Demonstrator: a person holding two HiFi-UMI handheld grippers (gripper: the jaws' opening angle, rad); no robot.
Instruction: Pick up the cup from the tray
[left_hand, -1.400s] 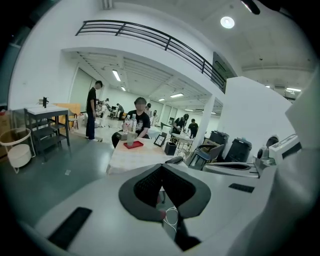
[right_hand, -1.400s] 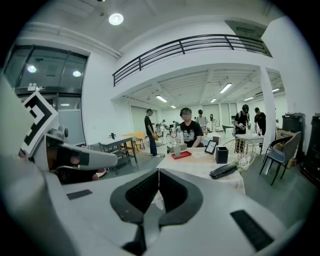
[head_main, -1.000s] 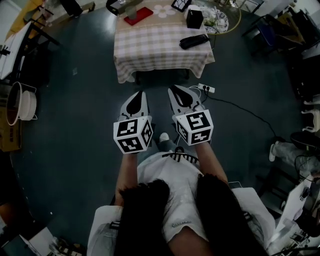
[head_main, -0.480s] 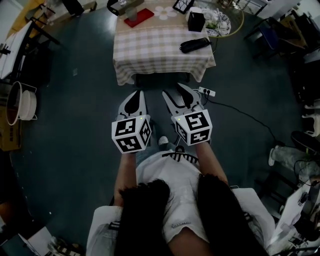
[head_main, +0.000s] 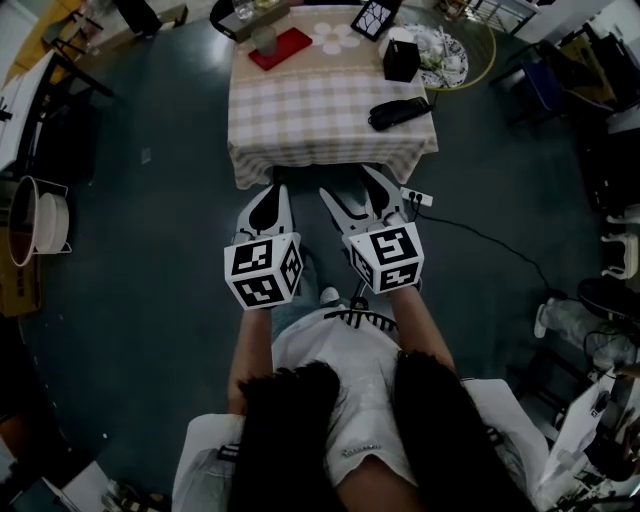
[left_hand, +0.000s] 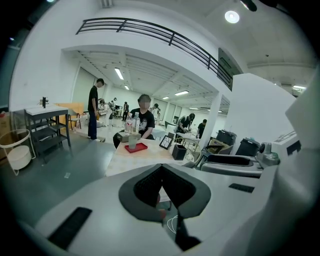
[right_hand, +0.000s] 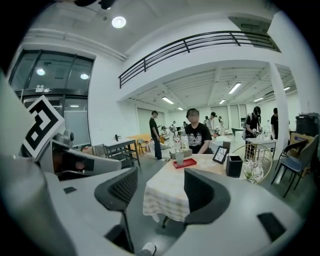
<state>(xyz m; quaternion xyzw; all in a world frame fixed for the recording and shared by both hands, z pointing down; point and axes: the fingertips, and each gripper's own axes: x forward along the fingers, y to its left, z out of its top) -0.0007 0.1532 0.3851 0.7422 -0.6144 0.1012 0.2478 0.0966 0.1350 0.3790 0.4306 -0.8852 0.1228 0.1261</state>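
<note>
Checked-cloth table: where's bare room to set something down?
Free: the near-left half of the checked-cloth table, between flat red tray, long black pouch and front edge. Crowded: far edge, with translucent cup on the tray, framed picture and black box.

Left gripper (left_hand: 161, 172) faces the table (left_hand: 122, 160), jaws together.
Cup (left_hand: 132, 140) stands on red tray (left_hand: 138, 148) at 11 o'clock; 1 person (left_hand: 146, 123) sits behind.
</note>
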